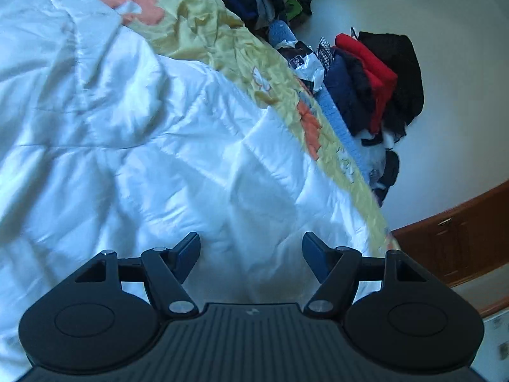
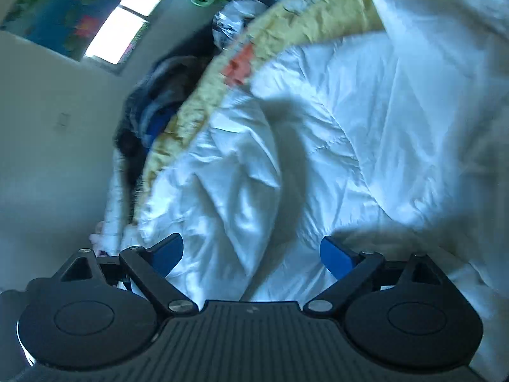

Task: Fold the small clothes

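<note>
From the left wrist, the left gripper (image 1: 251, 254) hangs above a rumpled white quilt (image 1: 133, 133) with its fingers (image 1: 187, 251) spread apart and nothing between them. Beyond the quilt runs a yellow sheet (image 1: 203, 28) with orange patches, its edge slanting from upper left to lower right. Past that edge, against the pale wall, the small clothes (image 1: 375, 79) lie in a heap of red, navy and black pieces; the heap's long axis follows the sheet's edge, but which way any one garment points cannot be told. A wooden cabinet (image 1: 455, 245) stands at the lower right. From the right wrist, the right gripper (image 2: 251, 254) also has its fingers (image 2: 334, 256) wide apart and empty over the same quilt (image 2: 366, 127). The picture is blurred. Dark clothes (image 2: 149, 95) lie bunched beyond the sheet (image 2: 197, 102), near a bright window (image 2: 127, 22).
</note>
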Demonstrator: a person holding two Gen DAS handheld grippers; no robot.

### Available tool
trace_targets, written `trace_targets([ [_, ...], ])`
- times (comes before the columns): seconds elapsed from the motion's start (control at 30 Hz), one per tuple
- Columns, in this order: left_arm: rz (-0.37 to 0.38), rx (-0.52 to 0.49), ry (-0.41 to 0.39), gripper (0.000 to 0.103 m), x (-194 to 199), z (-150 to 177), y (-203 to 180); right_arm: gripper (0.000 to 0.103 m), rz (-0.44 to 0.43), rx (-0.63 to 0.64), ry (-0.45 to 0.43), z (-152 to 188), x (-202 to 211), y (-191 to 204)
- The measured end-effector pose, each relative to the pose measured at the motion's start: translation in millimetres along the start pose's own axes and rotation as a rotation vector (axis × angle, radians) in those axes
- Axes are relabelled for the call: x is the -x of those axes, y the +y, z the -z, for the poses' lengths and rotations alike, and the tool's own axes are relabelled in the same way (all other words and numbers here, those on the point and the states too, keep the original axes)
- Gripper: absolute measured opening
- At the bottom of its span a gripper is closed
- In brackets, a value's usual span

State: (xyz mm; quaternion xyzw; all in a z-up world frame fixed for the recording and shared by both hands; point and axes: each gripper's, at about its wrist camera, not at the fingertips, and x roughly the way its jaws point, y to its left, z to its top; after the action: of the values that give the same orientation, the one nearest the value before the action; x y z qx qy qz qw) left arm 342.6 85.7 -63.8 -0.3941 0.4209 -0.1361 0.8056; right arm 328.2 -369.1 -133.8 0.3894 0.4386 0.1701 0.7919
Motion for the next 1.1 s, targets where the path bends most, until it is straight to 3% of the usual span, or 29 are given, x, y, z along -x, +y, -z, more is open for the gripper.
trace_targets([
  [0.03,0.003,0.003,0.010,0.069,-6,-2,-1,0.088,-0.010,-0.010,-0.004,0,-6,0],
  [0.07,-0.007,-0.006,0.023,0.062,-12,-4,-6,0.082,-0.025,-0.016,-0.017,0,-10,1],
  [0.1,-0.023,-0.025,0.034,0.033,-21,-6,-10,0.049,-0.043,-0.015,-0.023,-1,-14,3],
  [0.13,-0.045,-0.057,0.057,0.023,-29,-10,-16,0.006,-0.062,-0.007,-0.011,-2,-19,6],
  [0.17,-0.079,-0.103,0.063,0.018,-34,-12,-21,0.010,-0.055,-0.005,0.005,-3,-24,9],
  [0.23,-0.169,-0.244,0.000,0.013,-38,-20,-41,0.009,-0.053,0.031,0.009,-3,-27,17],
  [0.3,-0.187,-0.340,-0.065,0.013,-31,-26,-56,0.009,-0.051,0.080,0.033,3,-25,25],
  [0.37,-0.193,-0.366,-0.057,0.013,-31,-29,-60,0.008,-0.033,0.127,0.043,7,-18,29],
  [0.5,-0.296,-0.378,0.034,0.014,-55,-14,-41,0.008,0.047,0.140,0.034,4,-23,17],
  [0.53,-0.295,-0.379,0.029,0.014,-54,-10,-38,0.009,0.046,0.122,0.043,4,-25,13],
  [0.57,-0.288,-0.383,0.012,0.015,-51,-8,-36,0.019,0.047,0.115,0.052,4,-28,11],
  [0.63,-0.299,-0.389,-0.010,0.029,-38,-6,-34,0.025,0.051,0.117,0.064,7,-28,14],
  [0.7,-0.331,-0.412,-0.061,0.055,-17,-3,-36,0.037,0.050,0.122,0.063,8,-17,19],
  [0.8,-0.404,-0.517,-0.251,0.079,26,11,-48,0.052,0.041,0.125,-0.032,7,17,22],
  [0.87,-0.462,-0.588,-0.359,0.082,44,22,-58,0.051,0.065,0.140,-0.114,5,37,26],
  [0.93,-0.447,-0.638,-0.399,0.082,46,33,-69,0.053,0.065,0.164,-0.176,-3,44,35],
  [1.03,-0.380,-0.725,-0.299,0.083,16,52,-91,0.061,-0.027,0.154,-0.159,-26,21,55],
  [1.1,-0.330,-0.771,-0.226,0.082,-10,71,-103,0.079,-0.113,0.158,-0.097,-43,-12,74],
])
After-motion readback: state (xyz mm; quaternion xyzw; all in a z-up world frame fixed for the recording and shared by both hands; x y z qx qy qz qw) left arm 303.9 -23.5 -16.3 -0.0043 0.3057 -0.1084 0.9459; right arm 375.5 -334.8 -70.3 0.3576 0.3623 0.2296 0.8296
